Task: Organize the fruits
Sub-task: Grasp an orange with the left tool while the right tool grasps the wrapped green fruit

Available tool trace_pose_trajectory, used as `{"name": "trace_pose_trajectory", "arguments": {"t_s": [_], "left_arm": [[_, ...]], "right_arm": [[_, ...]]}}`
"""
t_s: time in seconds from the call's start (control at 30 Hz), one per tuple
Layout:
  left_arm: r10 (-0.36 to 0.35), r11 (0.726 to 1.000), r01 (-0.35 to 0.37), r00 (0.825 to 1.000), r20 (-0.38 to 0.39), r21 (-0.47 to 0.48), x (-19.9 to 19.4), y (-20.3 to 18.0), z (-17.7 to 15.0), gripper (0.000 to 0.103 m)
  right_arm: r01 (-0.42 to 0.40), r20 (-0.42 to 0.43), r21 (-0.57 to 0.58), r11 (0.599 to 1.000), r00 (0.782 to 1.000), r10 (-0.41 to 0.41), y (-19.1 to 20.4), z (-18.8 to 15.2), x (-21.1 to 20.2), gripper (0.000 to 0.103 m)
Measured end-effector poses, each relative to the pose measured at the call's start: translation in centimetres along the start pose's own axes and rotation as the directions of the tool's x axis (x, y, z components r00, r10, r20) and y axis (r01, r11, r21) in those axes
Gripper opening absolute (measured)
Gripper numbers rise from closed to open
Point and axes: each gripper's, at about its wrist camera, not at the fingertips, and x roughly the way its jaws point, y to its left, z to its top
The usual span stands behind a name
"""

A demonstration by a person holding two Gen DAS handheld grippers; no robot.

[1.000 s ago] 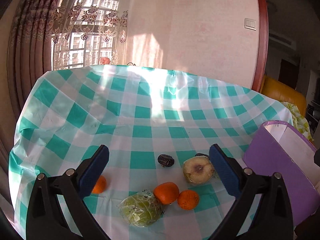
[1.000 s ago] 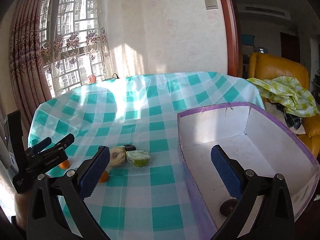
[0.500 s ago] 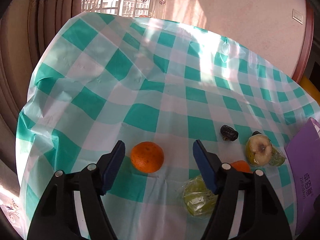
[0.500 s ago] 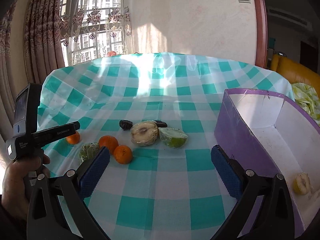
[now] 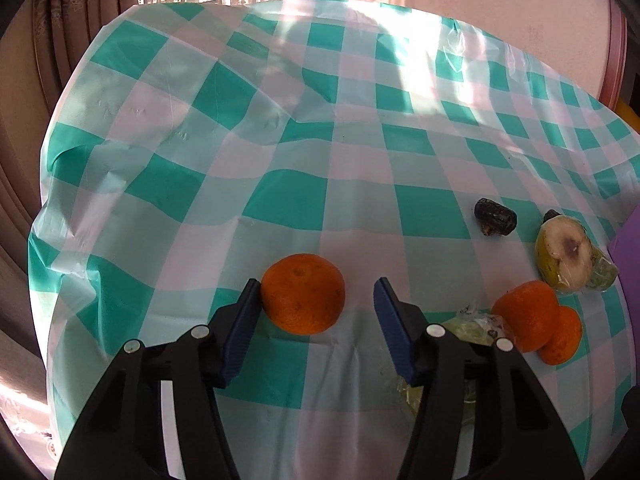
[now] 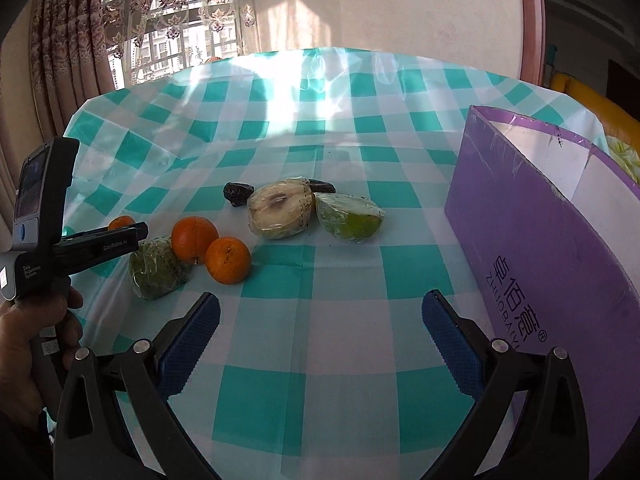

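I had the left gripper (image 5: 316,300) low over the tabletop (image 5: 328,160) w/ the lone orange (image 5: 303,293) sitting between its jaws. Jaws were part open: left pad looked to be touching or just beside the peel, right pad clear of it, so nothing gripped yet. Judged the orange firm but w/ some give, light, round, so apt to roll or squirt out if pinched off-centre. Best hold looked like across its widest part, pads level, moderate squeeze only. The glossy checked cloth prob. gave little friction under it.

Looks: bright orange, pitted peel, small dimple up top, sitting apart from the rest, left of the cluster.

Right gripper (image 6: 320,336) hung wide open, empty, over bare cloth beside the purple box (image 6: 540,240). Ahead of it: two more oranges (image 6: 228,260) touching each other, a film-wrapped green fruit (image 6: 156,268), a wrapped cut pale fruit half (image 6: 280,208), a wrapped green wedge (image 6: 348,218), and dark dates (image 6: 238,193) behind. Wrapped ones prob. slippery and softer.
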Motion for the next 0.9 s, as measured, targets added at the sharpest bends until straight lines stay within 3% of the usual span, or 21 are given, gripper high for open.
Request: {"name": "trace_pose_trajectory", "arguments": {"t_s": [0.03,0.07,0.1,0.63,0.9], "left_arm": [[-0.002,1.0,0.002,1.0,0.003,0.0,0.0,0.0,0.0,0.056],[-0.002,1.0,0.002,1.0,0.004,-0.002,0.0,0.0,0.0,0.044],[0.006,1.0,-0.006,1.0,0.0,0.0,0.1,0.0,0.0,0.042],[0.0,1.0,0.0,1.0,0.003,-0.006,0.1,0.2,-0.1,0.041],[-0.007,1.0,0.007,1.0,0.004,-0.014,0.0,0.3,-0.1,0.041]], "right_arm": [[0.0,-0.007,0.005,1.0,1.0,0.0,-0.1,-0.1,0.2,0.098],[0.001,-0.013,0.008,1.0,1.0,-0.001,-0.1,-0.1,0.3,0.098],[0.002,-0.018,0.009,1.0,1.0,-0.002,-0.2,-0.2,0.5,0.098],[0.027,-0.068,0.061,0.998,0.997,-0.023,-0.8,1.2,2.6,0.098],[0.123,-0.105,0.006,0.992,0.987,-0.121,-1.1,3.7,5.7,0.095]]}}
